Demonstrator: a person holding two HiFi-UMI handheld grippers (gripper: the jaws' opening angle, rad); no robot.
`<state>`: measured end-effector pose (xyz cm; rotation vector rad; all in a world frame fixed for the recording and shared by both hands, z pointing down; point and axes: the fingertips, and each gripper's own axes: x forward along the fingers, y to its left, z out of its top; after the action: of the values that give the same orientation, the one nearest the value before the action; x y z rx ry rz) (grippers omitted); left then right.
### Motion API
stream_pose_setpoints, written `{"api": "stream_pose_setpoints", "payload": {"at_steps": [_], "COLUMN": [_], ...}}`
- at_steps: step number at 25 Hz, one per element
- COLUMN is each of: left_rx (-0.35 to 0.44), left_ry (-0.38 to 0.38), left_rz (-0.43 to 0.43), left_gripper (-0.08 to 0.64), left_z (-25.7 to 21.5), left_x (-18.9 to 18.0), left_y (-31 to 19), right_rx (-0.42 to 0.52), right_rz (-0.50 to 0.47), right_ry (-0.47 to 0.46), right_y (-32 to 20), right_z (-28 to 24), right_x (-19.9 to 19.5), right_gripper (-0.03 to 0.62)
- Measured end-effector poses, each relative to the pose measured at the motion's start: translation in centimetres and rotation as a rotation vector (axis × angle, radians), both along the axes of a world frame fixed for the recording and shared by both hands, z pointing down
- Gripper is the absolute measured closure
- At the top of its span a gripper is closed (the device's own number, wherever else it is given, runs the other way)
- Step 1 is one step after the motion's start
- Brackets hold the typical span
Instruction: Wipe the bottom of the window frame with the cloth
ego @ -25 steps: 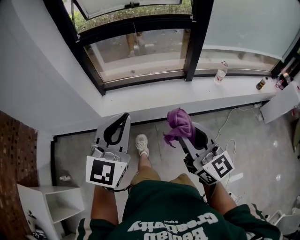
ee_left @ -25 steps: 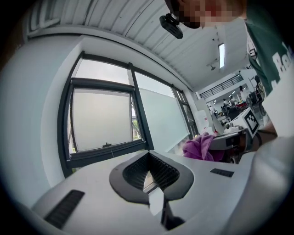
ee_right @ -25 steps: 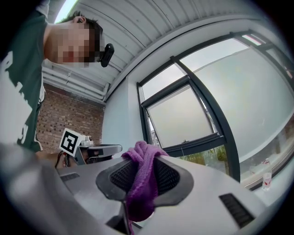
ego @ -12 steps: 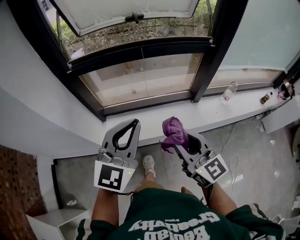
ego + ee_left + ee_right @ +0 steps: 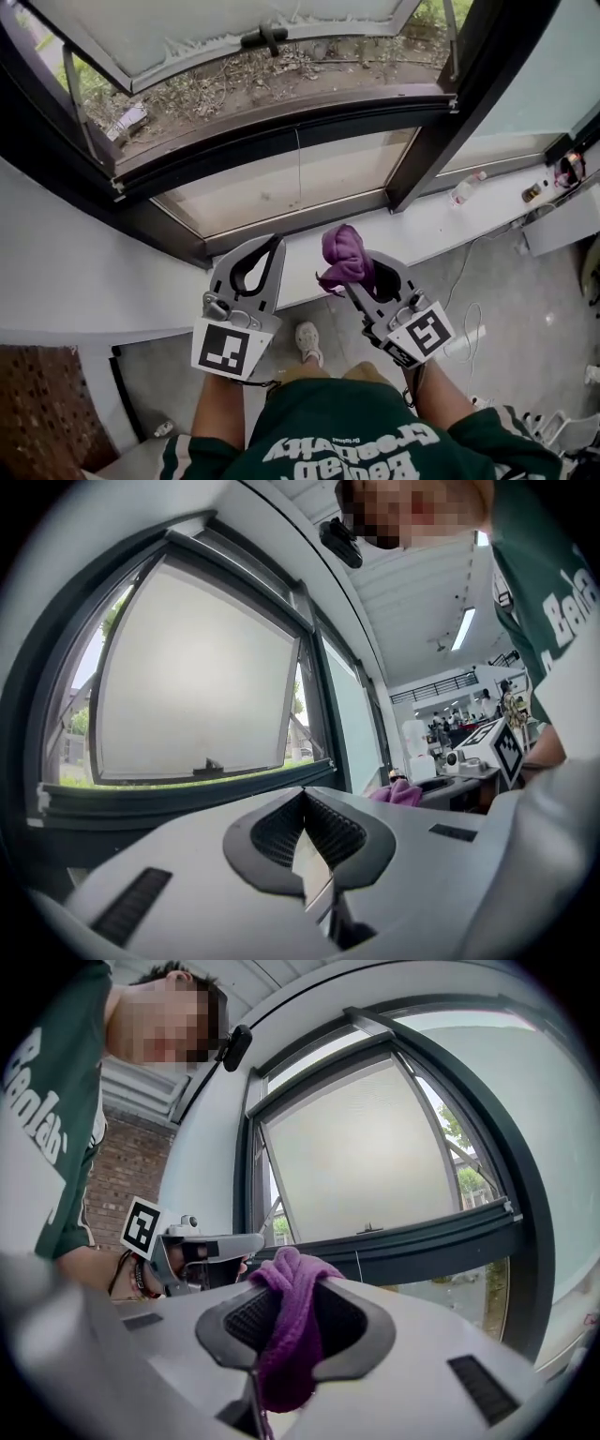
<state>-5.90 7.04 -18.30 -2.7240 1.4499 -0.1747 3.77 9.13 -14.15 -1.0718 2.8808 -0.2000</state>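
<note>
Head view: both grippers have come up closer to the window than a second ago and now sit over the white sill [image 5: 441, 223]. The right gripper [image 5: 359, 272] is clamped on the bunched purple cloth [image 5: 345, 255], which is still short of the dark window frame [image 5: 281, 120]. The left gripper [image 5: 266, 251] is pressed closed with nothing in it.

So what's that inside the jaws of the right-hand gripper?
A purple cloth, bunched up and clamped between the right gripper's ribbed pads. Its top bulges out past the jaw tips; the pinched part deeper in is hidden by its own folds.
</note>
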Motion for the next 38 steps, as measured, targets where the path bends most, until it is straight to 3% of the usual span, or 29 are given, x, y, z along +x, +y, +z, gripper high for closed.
{"api": "stream_pose_setpoints", "payload": {"at_steps": [6, 10, 18, 23, 26, 30, 33, 38], "left_rx": [-0.038, -0.056, -0.098, -0.103, -0.112, -0.143, -0.167, -0.196], "left_ry": [0.029, 0.029, 0.01, -0.023, -0.004, 0.033, -0.006, -0.041], "left_rz": [0.026, 0.045, 0.038, -0.008, -0.053, -0.1, -0.127, -0.171], "left_gripper": [0.551, 0.551, 0.551, 0.551, 0.551, 0.551, 0.551, 0.551], "left_z": [2.0, 3.9, 6.6, 8.4, 9.1, 11.6, 14.4, 16.2], "left_x": [-1.1, 0.1, 1.1, 1.6, 2.3, 5.1, 6.9, 5.3], "left_y": [-3.4, -6.7, -7.1, -7.4, -7.9, -9.6, -10.6, -10.3], "right_rx": [-0.022, -0.052, -0.098, -0.093, -0.103, -0.119, -0.136, -0.155], "right_rz": [0.043, 0.071, 0.093, 0.083, 0.051, 0.042, 0.026, -0.027], "right_ry": [0.039, 0.055, 0.034, 0.012, 0.004, -0.008, -0.046, -0.058], "right_y": [-3.0, -6.1, -6.5, -7.4, -8.1, -10.9, -12.9, -12.5], "right_z": [1.5, 3.0, 5.3, 6.6, 8.1, 10.9, 13.1, 15.0], "right_x": [-1.0, 0.4, 1.6, 2.5, 3.2, 6.6, 8.8, 7.2], "right_gripper": [0.485, 0.485, 0.485, 0.485, 0.485, 0.485, 0.485, 0.485]}}
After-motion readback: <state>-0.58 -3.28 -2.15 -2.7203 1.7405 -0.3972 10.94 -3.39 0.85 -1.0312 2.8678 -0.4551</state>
